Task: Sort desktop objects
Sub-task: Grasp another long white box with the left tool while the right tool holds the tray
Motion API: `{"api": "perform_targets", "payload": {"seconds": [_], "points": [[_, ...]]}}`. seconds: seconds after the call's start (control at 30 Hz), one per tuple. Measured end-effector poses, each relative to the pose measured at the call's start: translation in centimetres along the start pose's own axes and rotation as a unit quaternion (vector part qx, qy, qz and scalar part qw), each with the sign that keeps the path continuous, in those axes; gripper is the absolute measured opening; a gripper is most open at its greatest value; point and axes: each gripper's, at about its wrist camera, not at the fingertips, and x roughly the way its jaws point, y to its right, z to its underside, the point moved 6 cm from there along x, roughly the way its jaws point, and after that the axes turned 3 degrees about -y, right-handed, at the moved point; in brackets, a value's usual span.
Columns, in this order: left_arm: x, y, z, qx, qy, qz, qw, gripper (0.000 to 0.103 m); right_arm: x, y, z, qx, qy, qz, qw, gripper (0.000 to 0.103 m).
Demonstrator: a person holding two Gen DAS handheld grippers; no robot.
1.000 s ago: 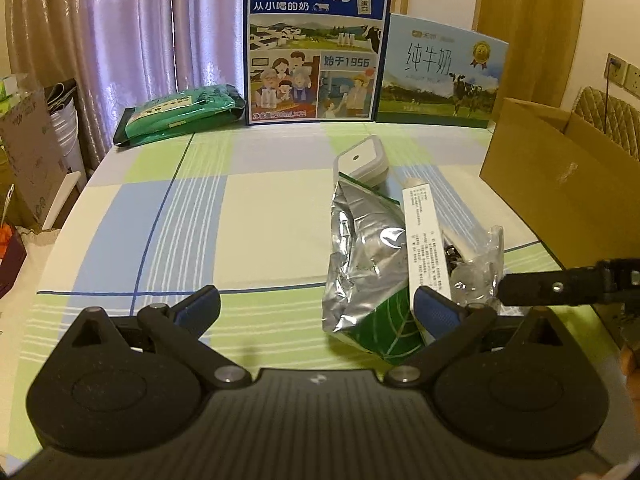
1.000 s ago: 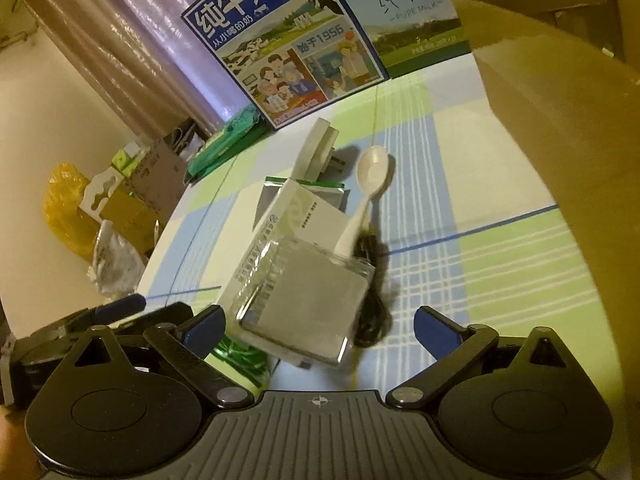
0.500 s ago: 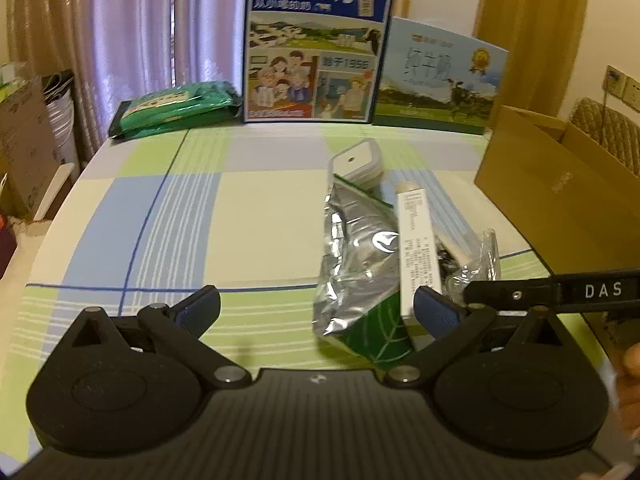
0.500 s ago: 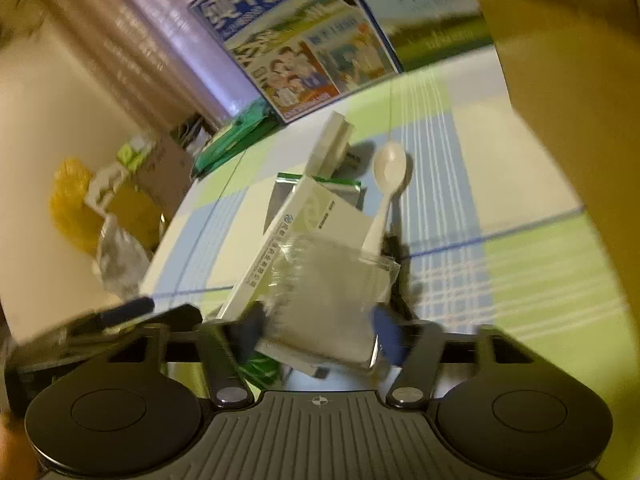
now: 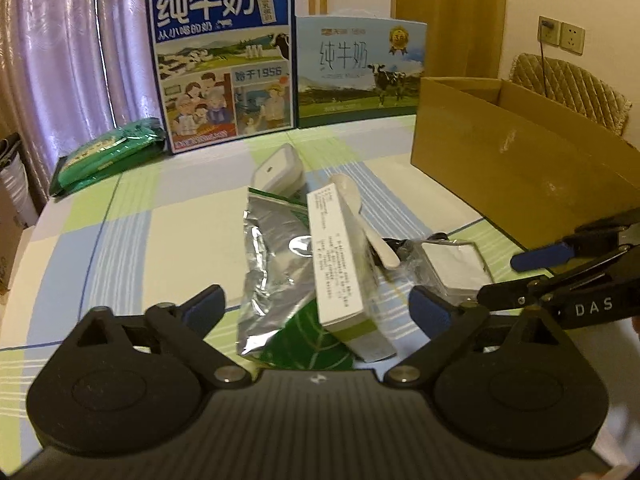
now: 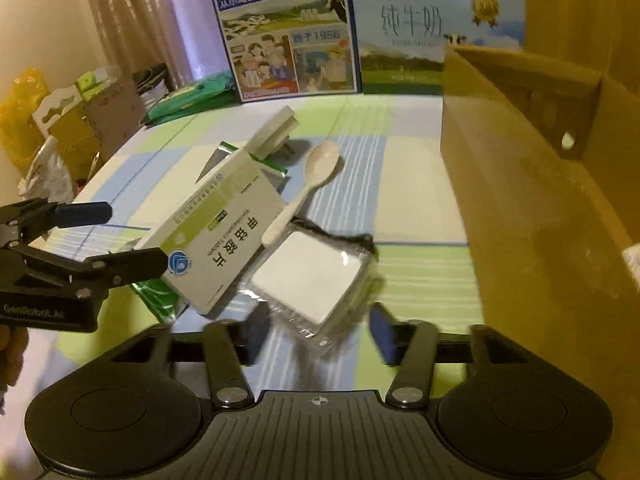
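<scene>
We saw a table under a checked cloth of green, blue and cream (image 5: pixel 132 240), and on its right side a large open brown cardboard box (image 5: pixel 516 168). Two milk cartons stood upright at the far edge: a tall dark-blue one printed with a family scene (image 5: pixel 224 68) and, just beside it, a pale-blue one with a cow (image 5: pixel 360 72). A flat green packet (image 5: pixel 108 152) lay near the far left corner.

The things to sort sat in a loose heap in the middle of the table. A crumpled silver foil pouch with green print (image 5: pixel 276 264) lay lowest, and a white and green medicine box (image 6: pixel 224 240) rested tilted across it. Beyond them stood a small white lidded case (image 5: pixel 278 170). A white plastic spoon (image 6: pixel 308 184) lay with its handle end touching the medicine box and a square white pad in clear wrapping (image 6: pixel 312 276).

Our left gripper (image 5: pixel 316 312) hovered over the near end of the pouch and medicine box with its blue-padded fingers spread wide, touching nothing. Our right gripper (image 6: pixel 320 334) had its fingers apart on either side of the wrapped pad's near edge; the blur kept us from telling whether they touched it.
</scene>
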Motion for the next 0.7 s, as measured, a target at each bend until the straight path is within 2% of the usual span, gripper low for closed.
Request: {"api": "perform_targets", "payload": {"seconds": [0.1, 0.17, 0.3, 0.4, 0.47, 0.63, 0.7], "points": [[0.4, 0.3, 0.1, 0.002, -0.006, 0.005, 1.0000, 0.085, 0.3, -0.5, -0.2, -0.047, 0.012, 0.019, 0.999, 0.075], [0.7, 0.6, 0.2, 0.007, -0.008, 0.007, 0.9999, 0.075, 1.0, -0.7, -0.1, -0.064, 0.008, 0.017, 0.998, 0.077], [1.5, 1.1, 0.2, 0.009, -0.007, 0.011, 0.9999, 0.069, 2.2, -0.6, 0.6, -0.074, -0.010, 0.016, 0.997, 0.079], [1.8, 1.3, 0.1, 0.016, 0.000, 0.007, 0.9998, 0.052, 2.7, -0.7, 0.8, -0.083, -0.013, 0.016, 0.996, 0.079], [1.8, 1.5, -0.1, 0.024, 0.007, -0.002, 0.9997, 0.035, 2.8, -0.8, 0.8, -0.090, -0.010, 0.016, 0.996, 0.079], [1.4, 1.4, -0.3, 0.018, 0.000, 0.010, 0.9998, 0.028, 3.6, -1.5, 0.3, -0.144, 0.009, 0.024, 0.989, 0.081], [1.2, 1.2, -0.4, 0.007, -0.007, 0.018, 0.9998, 0.026, 4.0, -1.8, 0.2, -0.170, 0.015, 0.027, 0.985, 0.085]]}}
